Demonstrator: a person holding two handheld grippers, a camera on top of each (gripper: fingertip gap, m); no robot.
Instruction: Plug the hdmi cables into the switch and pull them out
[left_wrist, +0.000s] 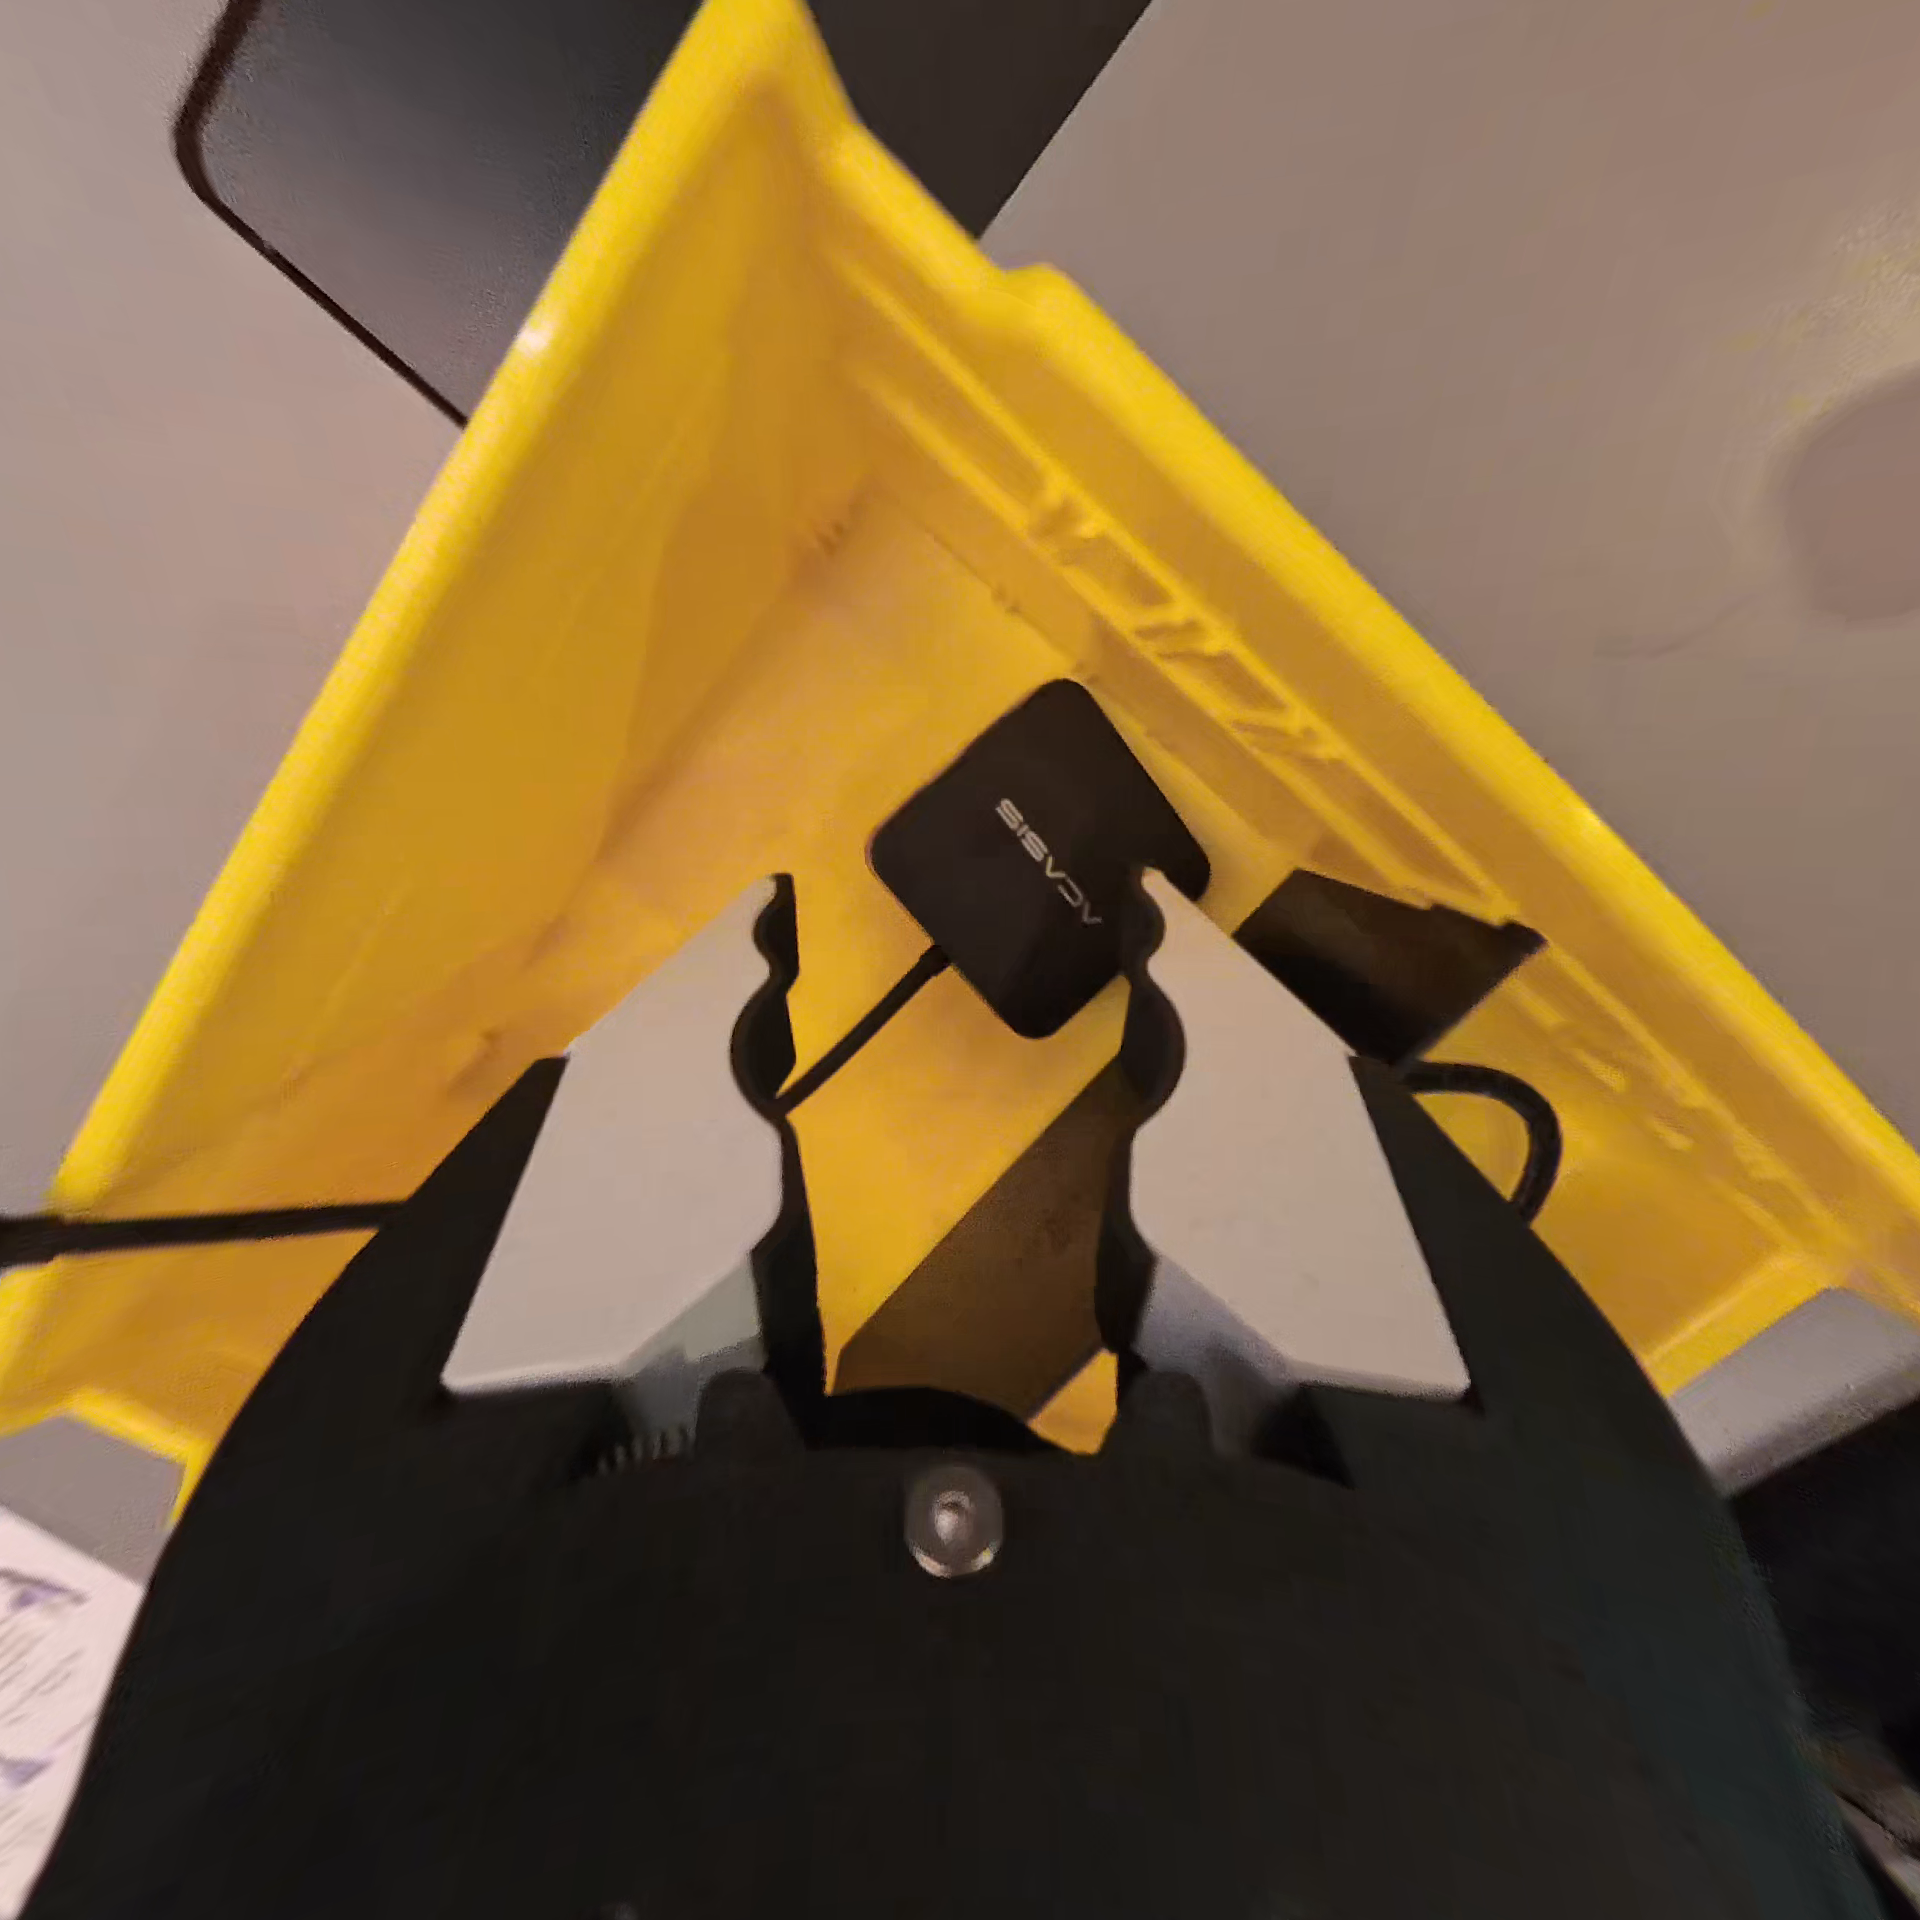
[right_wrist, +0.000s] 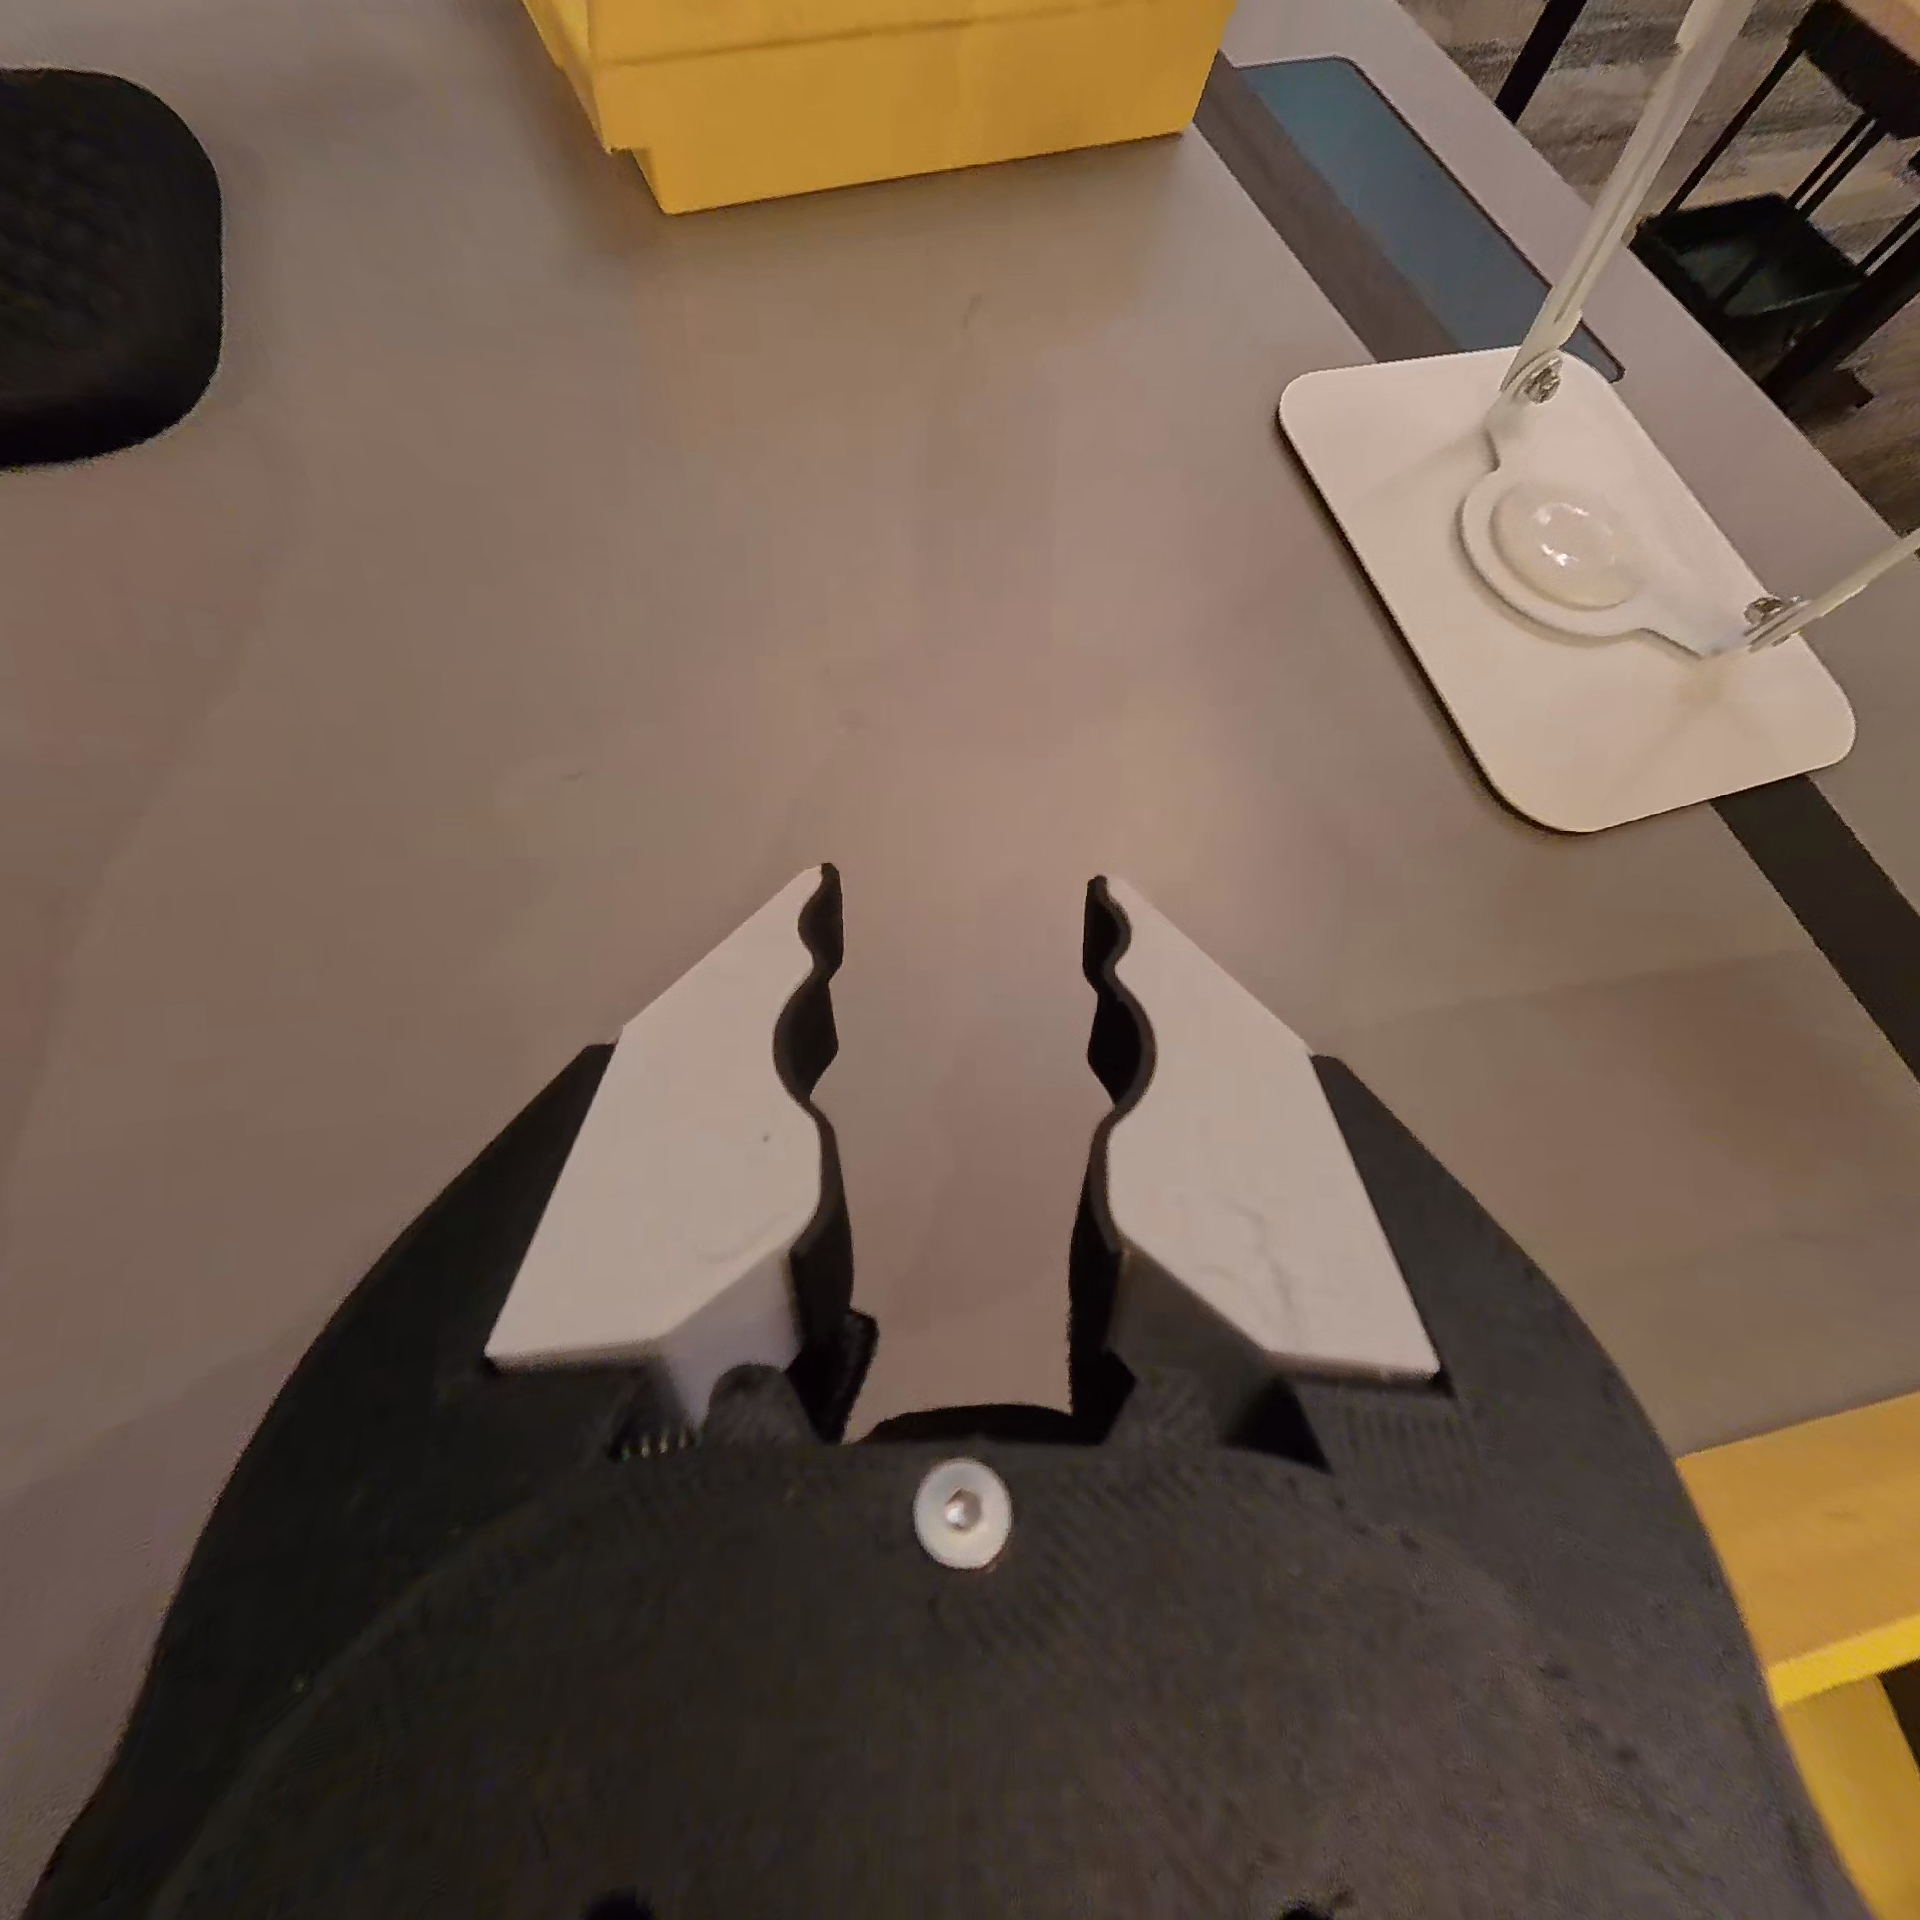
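2 grippers spread, nothing pinched.
My left gripper hangs over the yellow bin; the black switch lies on its floor near one wall. My right gripper hovers above the grey table, near its right edge beside a white lamp base.

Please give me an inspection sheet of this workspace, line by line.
Surface: grey table, mostly bare.
Job's things: black switch lying inside the yellow bin; no plug seen in it.
Clutter: white lamp base near the table's right edge; dark rounded object at far left, kind cannot be told.
Grippers: left gripper open, over the bin before the switch; right gripper open, empty, over bare table.
Cables: thin black cable leaving the switch; another black cable over the bin's edge.
Surroundings: dark furniture frames beyond the table.
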